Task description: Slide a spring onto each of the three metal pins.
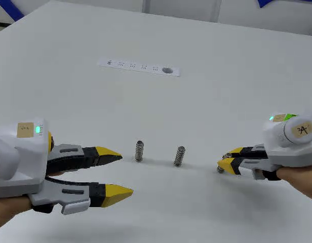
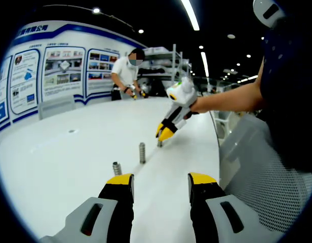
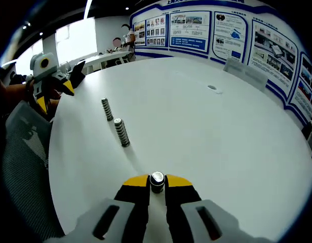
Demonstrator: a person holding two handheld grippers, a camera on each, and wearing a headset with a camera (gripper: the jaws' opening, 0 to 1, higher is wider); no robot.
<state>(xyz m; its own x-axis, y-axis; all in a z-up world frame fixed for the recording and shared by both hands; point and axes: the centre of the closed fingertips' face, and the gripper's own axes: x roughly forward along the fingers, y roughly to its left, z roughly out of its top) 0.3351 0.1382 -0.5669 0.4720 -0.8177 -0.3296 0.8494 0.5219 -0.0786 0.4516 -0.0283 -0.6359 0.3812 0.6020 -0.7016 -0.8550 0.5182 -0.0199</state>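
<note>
Two upright pins, each wearing a spring, stand mid-table: one point(image 1: 139, 151) to the left, the other point(image 1: 180, 156) to its right. The same two show in the right gripper view as the nearer point(image 3: 121, 132) and the farther point(image 3: 106, 109). My right gripper point(image 1: 224, 164) is low at the table's right, shut on a third spring point(image 1: 221, 169) whose round metal top point(image 3: 157, 181) sits between the jaws point(image 3: 157, 183). The pin inside it is hidden. My left gripper point(image 1: 115, 172) hovers open and empty left of the pins, its jaws point(image 2: 161, 179) pointing along the row point(image 2: 142, 152).
A flat white strip point(image 1: 141, 67) with a round disc lies farther back on the white table point(image 1: 70, 91). The table's near edge point(image 2: 217, 152) runs beside the row of pins. A person point(image 2: 126, 76) stands at the far end of the table.
</note>
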